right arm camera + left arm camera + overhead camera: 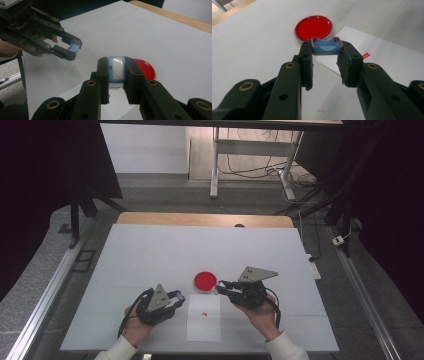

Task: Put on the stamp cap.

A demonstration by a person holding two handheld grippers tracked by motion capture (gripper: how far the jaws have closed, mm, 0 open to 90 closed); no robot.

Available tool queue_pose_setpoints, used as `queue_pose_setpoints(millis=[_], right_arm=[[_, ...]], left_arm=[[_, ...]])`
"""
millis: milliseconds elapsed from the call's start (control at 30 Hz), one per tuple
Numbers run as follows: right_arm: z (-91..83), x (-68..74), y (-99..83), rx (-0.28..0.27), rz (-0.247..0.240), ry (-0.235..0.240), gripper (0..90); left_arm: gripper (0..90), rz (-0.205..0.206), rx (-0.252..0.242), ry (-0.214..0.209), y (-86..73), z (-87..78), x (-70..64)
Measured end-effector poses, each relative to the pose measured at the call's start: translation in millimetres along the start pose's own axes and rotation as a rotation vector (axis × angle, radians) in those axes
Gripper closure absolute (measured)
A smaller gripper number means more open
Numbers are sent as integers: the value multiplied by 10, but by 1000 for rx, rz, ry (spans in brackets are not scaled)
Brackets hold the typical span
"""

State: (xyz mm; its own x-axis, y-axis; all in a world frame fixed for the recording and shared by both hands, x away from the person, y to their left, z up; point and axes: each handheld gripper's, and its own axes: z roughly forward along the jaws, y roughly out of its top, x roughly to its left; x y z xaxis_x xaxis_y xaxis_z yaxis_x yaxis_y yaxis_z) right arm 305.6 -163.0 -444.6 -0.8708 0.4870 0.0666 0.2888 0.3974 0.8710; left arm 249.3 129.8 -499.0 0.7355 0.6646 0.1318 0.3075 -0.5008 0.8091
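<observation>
My left gripper [326,50] is shut on a small blue cap [326,46], an open-topped plastic piece held between its fingertips; it shows in the high view [180,296] and in the right gripper view [75,46]. My right gripper [117,70] is shut on a light blue device with a white window [117,70], held just above and beside a round red dish [205,281]. The red dish [313,27] lies right ahead of the left gripper. Both grippers [220,287] face each other over a white sheet [204,317].
A white cover [150,265] spreads over the table, with a wooden edge [200,219] at the far side. The sheet carries a small red mark [204,313]. Metal rails and cables run along the floor on both sides.
</observation>
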Motion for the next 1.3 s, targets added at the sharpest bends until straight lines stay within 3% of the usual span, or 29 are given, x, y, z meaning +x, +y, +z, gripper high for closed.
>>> queue_pose_setpoints(millis=[533, 1300], right_arm=[[-13, -4, 4, -6, 9, -3, 750], [-10, -7, -13, -11, 26, -9, 750]], left_arm=[[658, 22, 2, -24, 191, 241, -114], [658, 45, 7, -44, 321, 504, -269]])
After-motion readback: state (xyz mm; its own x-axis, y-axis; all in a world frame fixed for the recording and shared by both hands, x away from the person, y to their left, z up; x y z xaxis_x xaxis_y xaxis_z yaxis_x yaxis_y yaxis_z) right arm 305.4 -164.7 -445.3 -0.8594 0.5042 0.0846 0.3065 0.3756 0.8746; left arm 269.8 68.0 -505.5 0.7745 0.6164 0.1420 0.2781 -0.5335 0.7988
